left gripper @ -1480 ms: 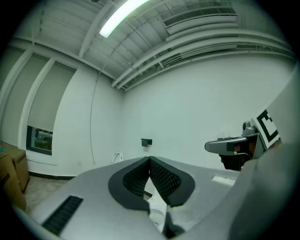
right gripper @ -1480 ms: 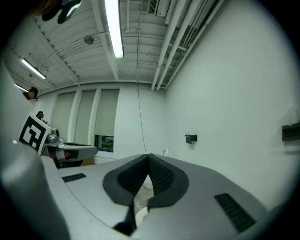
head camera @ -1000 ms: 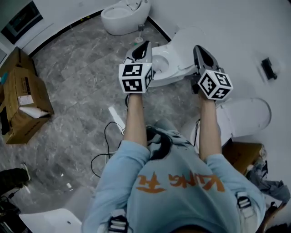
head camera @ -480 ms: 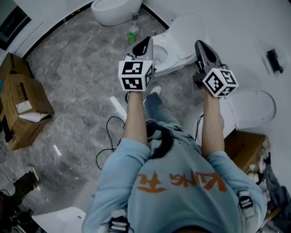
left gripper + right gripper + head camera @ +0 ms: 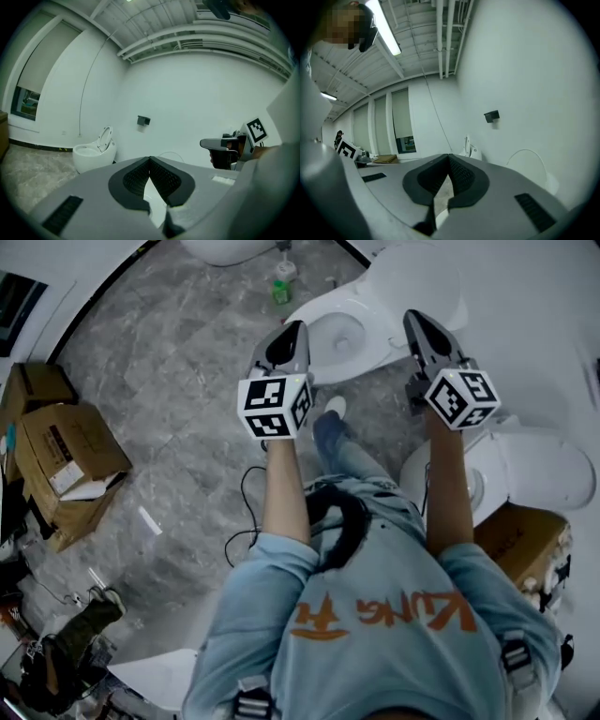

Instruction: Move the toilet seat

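Head view: grey marbled floor (image 5: 178, 362), white wall (image 5: 534, 324), white toilet (image 5: 361, 343), cardboard boxes (image 5: 66, 460).

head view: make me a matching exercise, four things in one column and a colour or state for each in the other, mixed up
1 bottle
2 box
3 left tongs
4 shirt

a shut
b light blue
c green
d brown

Pairs: 1-c, 2-d, 3-a, 4-b
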The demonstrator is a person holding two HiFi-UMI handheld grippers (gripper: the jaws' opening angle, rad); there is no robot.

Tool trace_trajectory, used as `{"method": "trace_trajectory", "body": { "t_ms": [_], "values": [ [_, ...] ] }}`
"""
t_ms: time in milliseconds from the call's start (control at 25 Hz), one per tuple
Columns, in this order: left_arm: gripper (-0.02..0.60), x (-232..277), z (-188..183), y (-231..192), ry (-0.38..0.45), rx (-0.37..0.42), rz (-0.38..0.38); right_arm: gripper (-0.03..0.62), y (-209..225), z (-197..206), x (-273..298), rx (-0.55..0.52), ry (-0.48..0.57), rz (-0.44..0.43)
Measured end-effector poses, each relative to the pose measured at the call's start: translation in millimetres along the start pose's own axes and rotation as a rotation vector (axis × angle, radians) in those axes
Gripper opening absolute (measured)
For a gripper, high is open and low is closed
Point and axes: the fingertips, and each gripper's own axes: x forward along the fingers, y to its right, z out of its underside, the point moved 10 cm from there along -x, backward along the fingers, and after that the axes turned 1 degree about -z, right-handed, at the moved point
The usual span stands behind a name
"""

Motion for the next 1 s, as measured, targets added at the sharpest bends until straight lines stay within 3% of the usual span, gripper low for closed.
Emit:
{"method": "trace_trajectory", "body": {
  "t_ms": [200,440,680,840,1000],
  "values": [
    [0.002,66.2,10.8,-31.5,-0.167,0.067,-0.005,-0.002,55.4,16.1,71.6,0.11,-0.055,0.029],
    [0.003,136.7,-3.4,-42.1,-0.351,0.289,0.071,-0.002,103.5,34.4,126.9,0.195,-0.08,0.051],
    [0.003,184.9,6.2,-32.7,-0.493,0.434,0.179,-0.002,134.5,63.4,136.7,0.257,-0.112,0.08],
    [0.003,203.6,23.2,-34.1,-0.564,0.457,0.248,-0.002,146.6,93.9,131.4,0.319,-0.137,0.142],
    [0.003,213.1,45.3,-43.8,-0.667,0.549,0.357,-0.002,140.3,125.8,127.6,0.376,-0.157,0.223]
  ]
}}
